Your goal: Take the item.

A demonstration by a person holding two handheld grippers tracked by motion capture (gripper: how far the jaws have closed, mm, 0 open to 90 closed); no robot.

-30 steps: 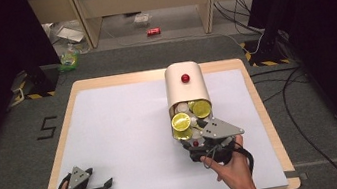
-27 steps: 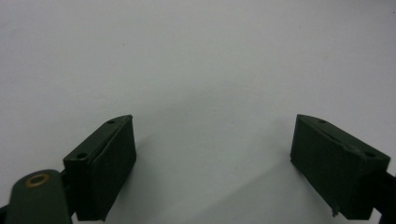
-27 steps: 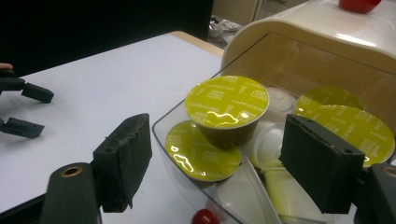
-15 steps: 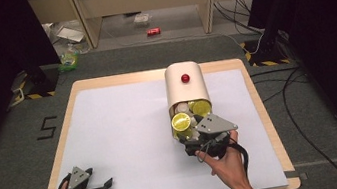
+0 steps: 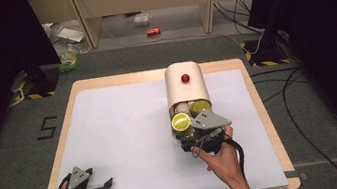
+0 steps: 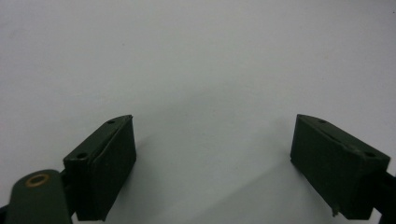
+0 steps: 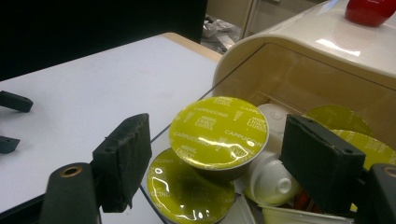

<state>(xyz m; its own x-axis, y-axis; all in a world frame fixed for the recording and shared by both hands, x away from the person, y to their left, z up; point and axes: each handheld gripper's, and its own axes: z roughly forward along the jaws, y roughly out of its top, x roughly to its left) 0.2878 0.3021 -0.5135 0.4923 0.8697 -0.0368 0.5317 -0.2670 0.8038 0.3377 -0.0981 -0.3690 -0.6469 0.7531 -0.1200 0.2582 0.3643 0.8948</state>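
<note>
A cream capsule box [image 5: 187, 91] with a red knob [image 5: 185, 78] lies on the white table top [image 5: 126, 131], its open end toward me. Several coffee capsules with yellow-green foil lids spill from it. In the right gripper view the top capsule [image 7: 218, 133] reads "cappuccino" and rests on another capsule [image 7: 187, 193], beside a white capsule [image 7: 271, 175]. My right gripper [image 5: 189, 137] [image 7: 219, 161] stands open at the opening, a jaw on each side of the top capsule and the left one apart from it. My left gripper [image 5: 105, 188] [image 6: 212, 163] rests open at the front left, nothing between its jaws.
The box [image 7: 303, 51] stands right of centre, near the table's right half. The table's wooden edge [image 5: 272, 124] runs close to my right hand. The left gripper's jaws show far off in the right gripper view. Cables and a red can [image 5: 153, 31] lie on the floor beyond.
My right gripper has edged a little toward the box's opening and the capsules. The left gripper has stayed where it was.
</note>
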